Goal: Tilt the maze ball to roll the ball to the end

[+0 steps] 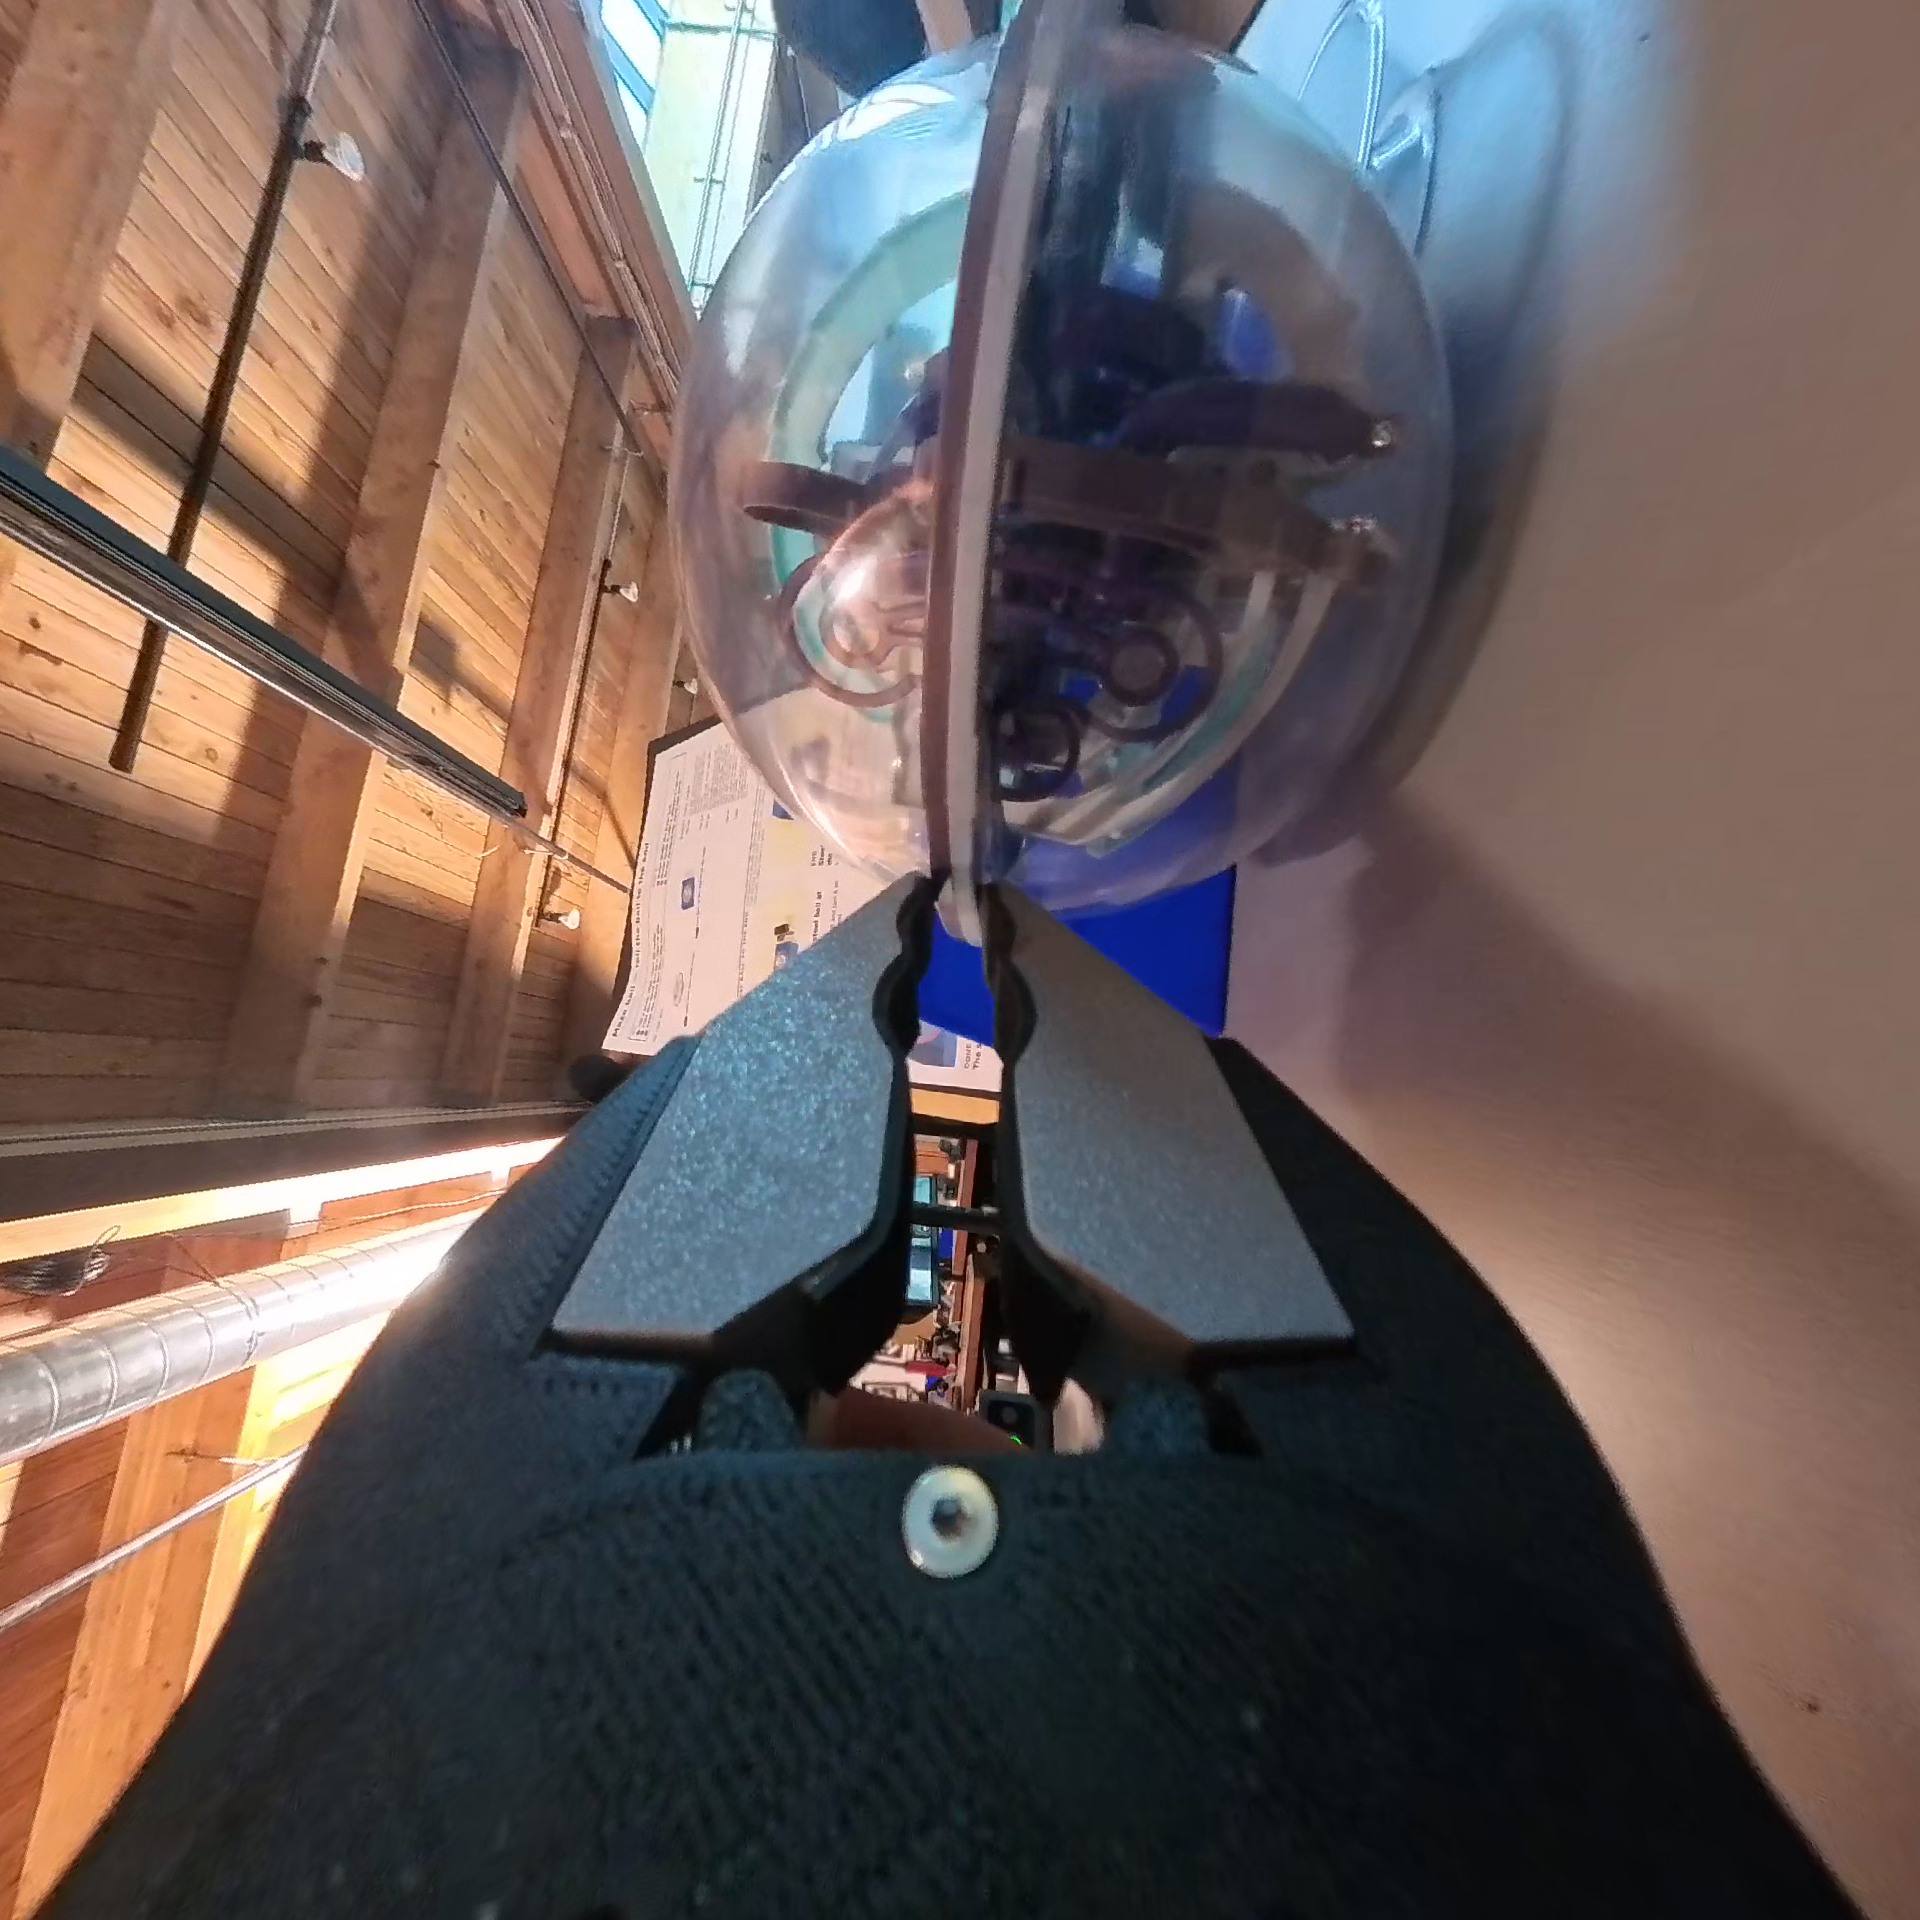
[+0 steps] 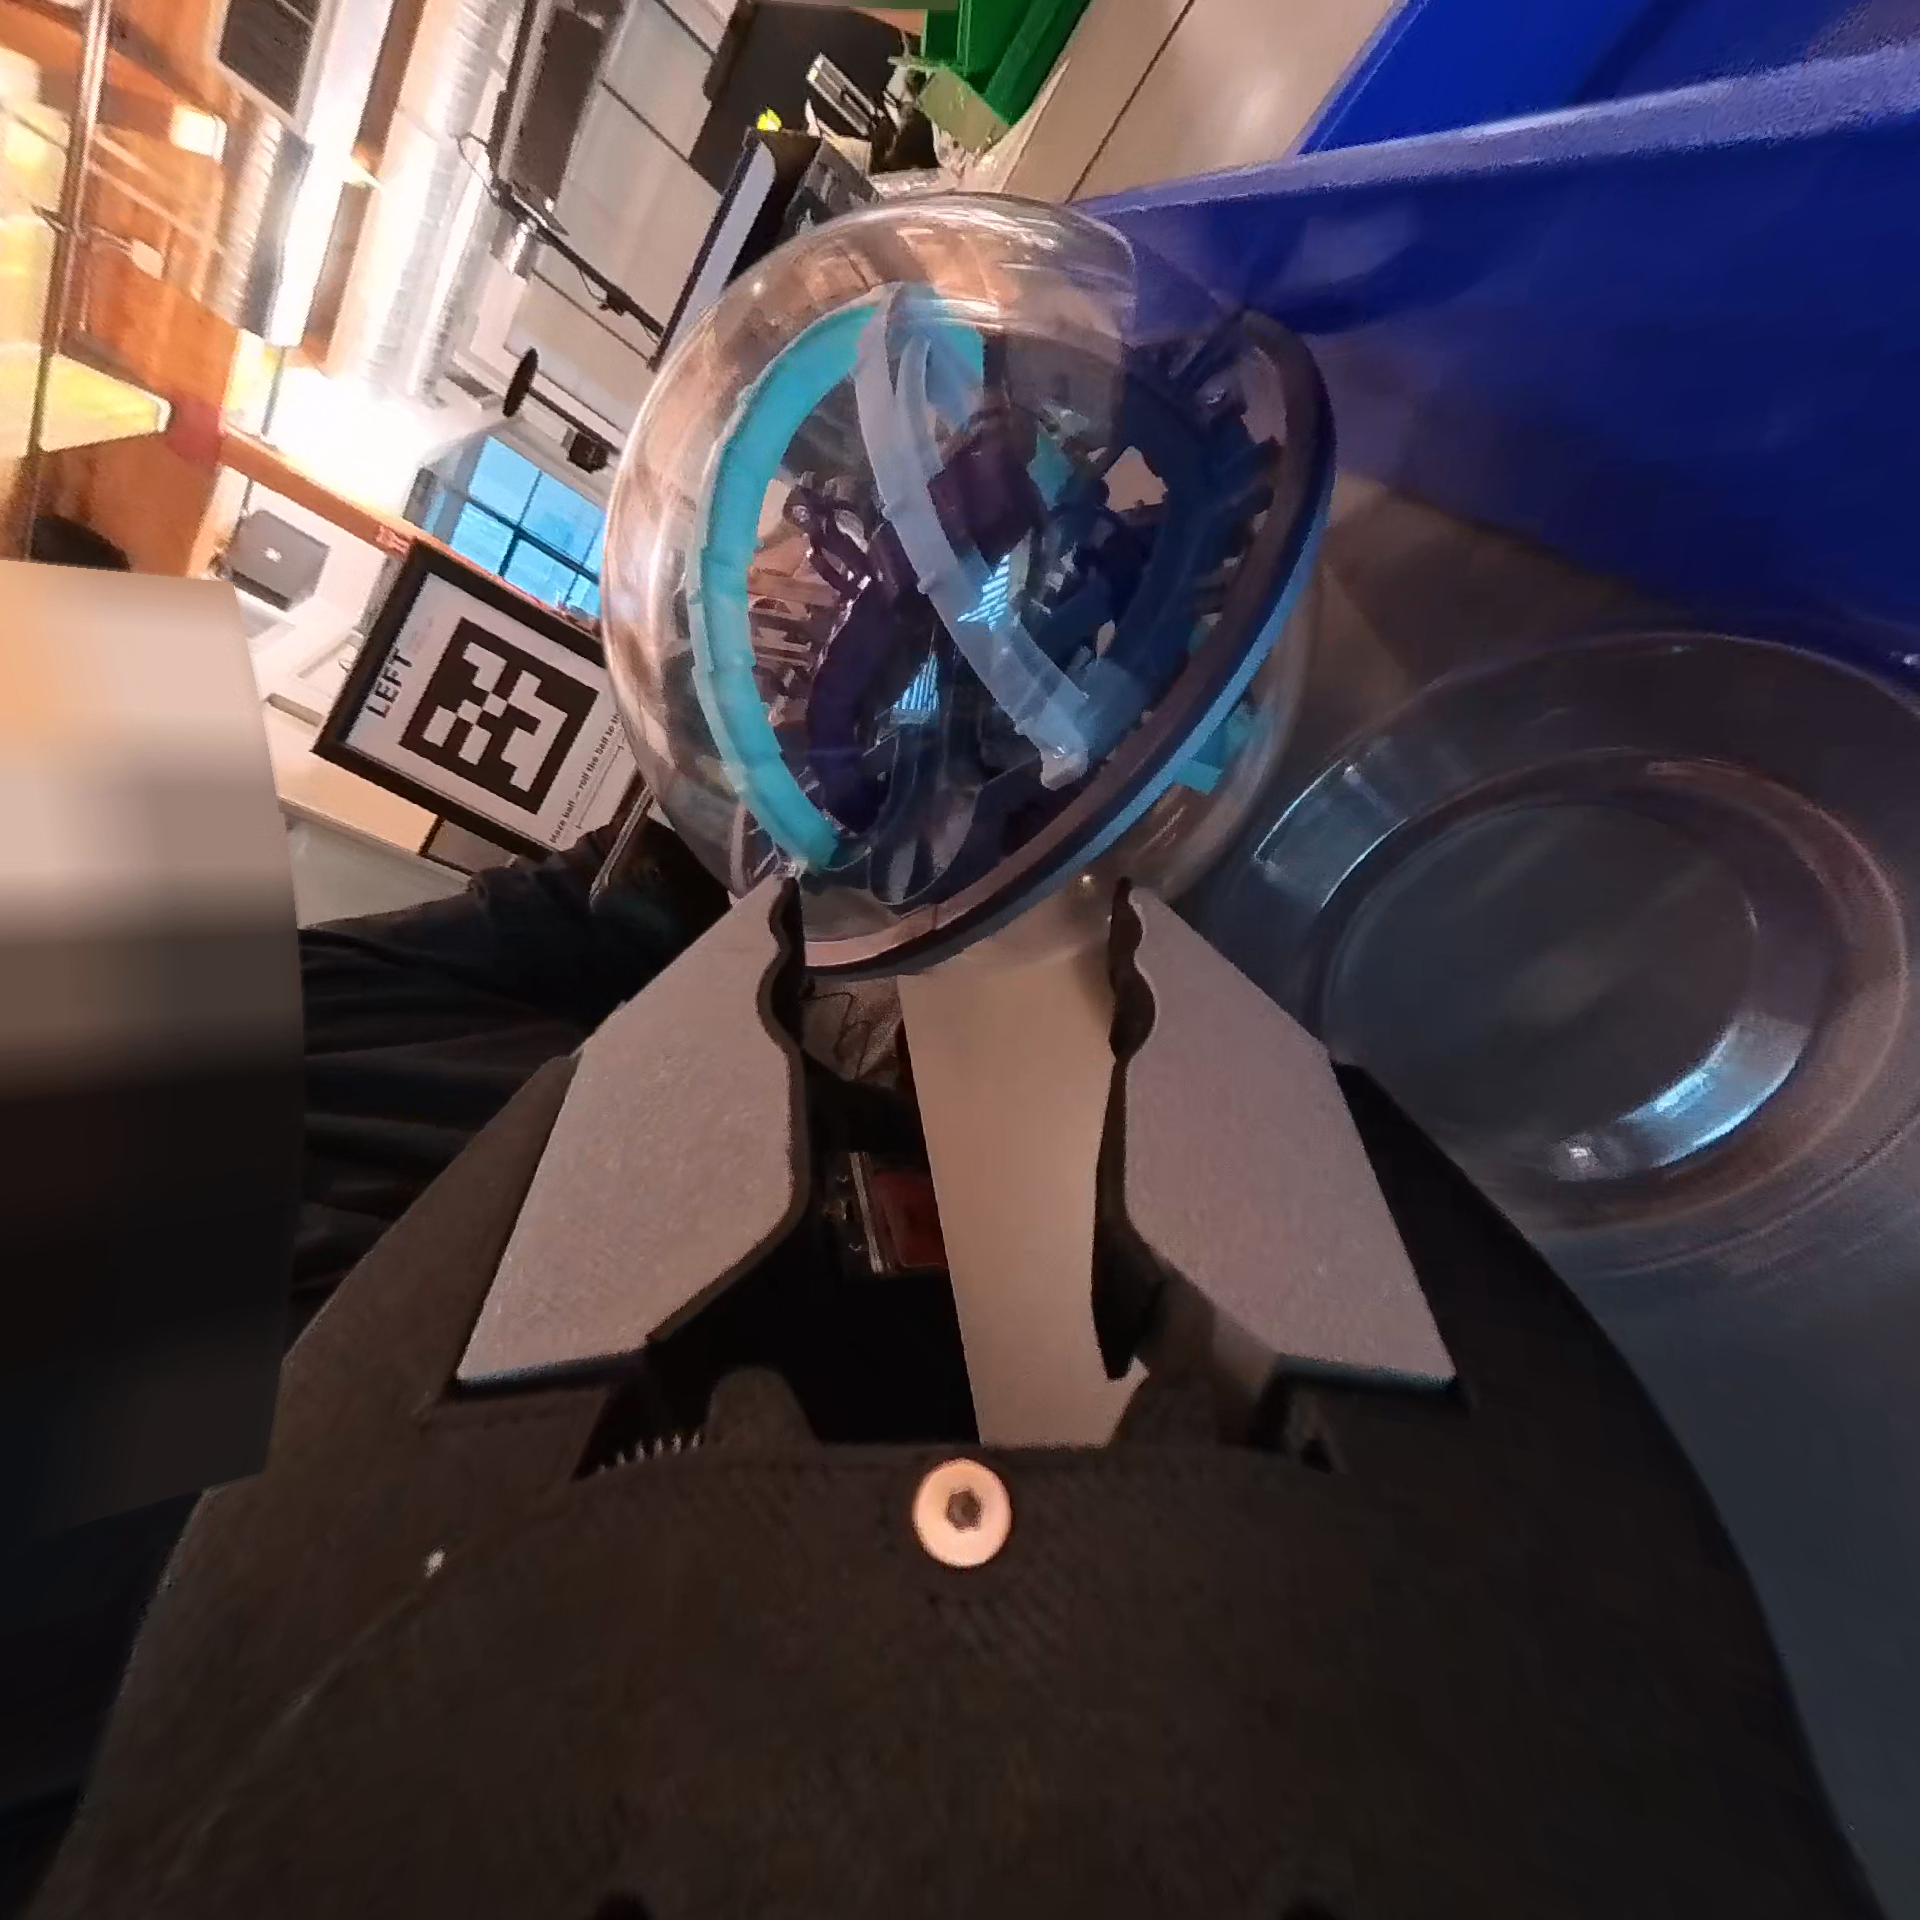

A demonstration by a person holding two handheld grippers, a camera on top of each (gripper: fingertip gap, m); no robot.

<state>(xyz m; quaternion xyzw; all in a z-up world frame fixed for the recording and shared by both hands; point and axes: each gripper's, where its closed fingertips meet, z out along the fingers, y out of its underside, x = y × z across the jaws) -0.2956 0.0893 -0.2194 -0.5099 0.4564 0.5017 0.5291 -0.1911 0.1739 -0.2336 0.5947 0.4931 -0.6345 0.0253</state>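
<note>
— Pinching the rim of the maze ball [image 1: 1049, 447], the left hand-held gripper [image 1: 961, 904] has its fingertips closed on the thin equator flange at the sphere's 6 o'clock. That ridge is the only flat edge a narrow grip can bite.

— And the right hand-held gripper [image 2: 951, 914]?

— Wide. Its fingers [image 2: 727, 997] straddle the flange at the ball's 6 o'clock without pressing it, so it holds nothing.

— Where does the ball sit?

— Lifted off the tabletop [image 2: 997, 1143], carried by the left grip alone. At 3 o'clock from it in the right view lies a clear dish [image 2: 1600, 966], probably its stand; a blue bin [image 2: 1610, 260] stands at 1 o'clock.

— Why one grip?

— My guess: the free side is repositioning for a new tilt. I can't spot the small ball among the tracks.
</note>
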